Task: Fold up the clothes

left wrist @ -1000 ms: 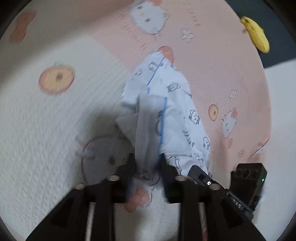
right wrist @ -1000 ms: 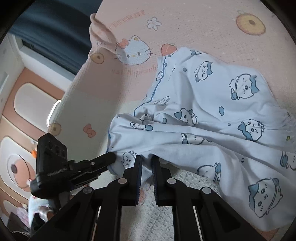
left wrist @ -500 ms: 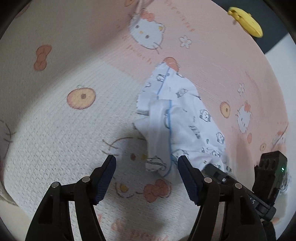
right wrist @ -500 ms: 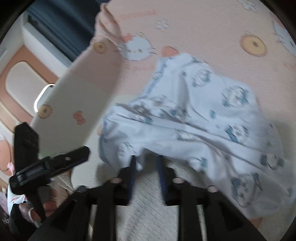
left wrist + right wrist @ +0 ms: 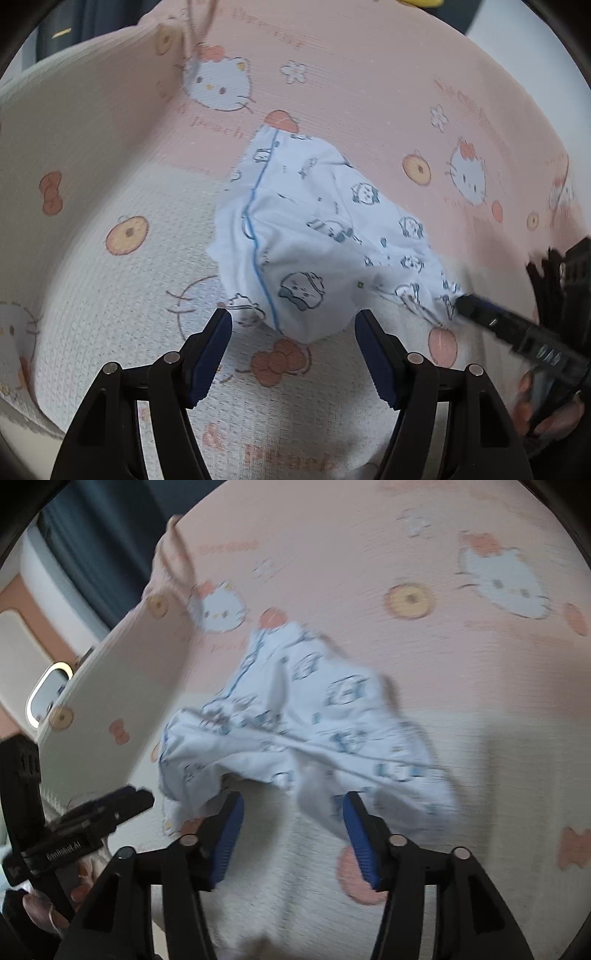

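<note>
Now pale-blue cartoon-printed cotton garment [image 5: 314, 236] is seen crumpled mid-frame on pink-and-cream cat-print mat [image 5: 110, 155], long axis upper left to lower right. Left gripper [image 5: 293, 354] spread, empty, near hem just above. Right gripper [image 5: 291, 830] opening — nothing pinched.

A pale blue garment [image 5: 317, 240] is showing small cartoon animals and blue piping; the pink-and-cream blanket [image 5: 369, 74] is displaying white cat faces, orange bows and flowers.
</note>
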A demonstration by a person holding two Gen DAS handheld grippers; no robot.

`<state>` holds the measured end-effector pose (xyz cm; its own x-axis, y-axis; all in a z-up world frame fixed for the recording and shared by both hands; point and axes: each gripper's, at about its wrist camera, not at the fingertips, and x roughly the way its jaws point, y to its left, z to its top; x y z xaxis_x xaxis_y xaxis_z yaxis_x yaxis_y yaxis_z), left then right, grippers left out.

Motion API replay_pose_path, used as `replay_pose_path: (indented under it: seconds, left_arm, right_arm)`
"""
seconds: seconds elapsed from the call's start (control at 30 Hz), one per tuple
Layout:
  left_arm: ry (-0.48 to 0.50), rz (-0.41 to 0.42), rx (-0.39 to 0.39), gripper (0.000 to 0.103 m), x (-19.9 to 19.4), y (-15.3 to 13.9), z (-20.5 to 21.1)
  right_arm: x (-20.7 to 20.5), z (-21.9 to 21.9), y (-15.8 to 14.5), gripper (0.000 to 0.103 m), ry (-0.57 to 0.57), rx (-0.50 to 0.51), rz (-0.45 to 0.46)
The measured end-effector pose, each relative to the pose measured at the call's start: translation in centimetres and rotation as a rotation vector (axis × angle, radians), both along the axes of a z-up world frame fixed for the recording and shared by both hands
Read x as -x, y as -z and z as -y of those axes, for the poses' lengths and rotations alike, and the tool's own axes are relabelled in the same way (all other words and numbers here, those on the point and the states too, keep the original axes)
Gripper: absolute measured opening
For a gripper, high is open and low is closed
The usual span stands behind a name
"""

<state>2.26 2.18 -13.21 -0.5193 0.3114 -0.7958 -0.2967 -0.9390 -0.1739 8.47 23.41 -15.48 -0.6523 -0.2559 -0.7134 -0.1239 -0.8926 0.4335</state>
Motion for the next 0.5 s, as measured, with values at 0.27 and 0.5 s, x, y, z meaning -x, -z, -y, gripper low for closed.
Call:
replay_pose_path:
  seconds: [0.27,0.5]
  left_arm:
    - [0.028,0.047,0.015,0.067,0.8,1.4,-1.4]
    - [0.072,0.027,0.139,0.067,0.5,3.1,-3.5]
  right_arm:
    - [-0.6,-1.0,-0.2,0.058,-0.015,-0.202,0.083]
    - [-1.0,-1.1,1.0,0.061,-0.045,-0.296,0.118]
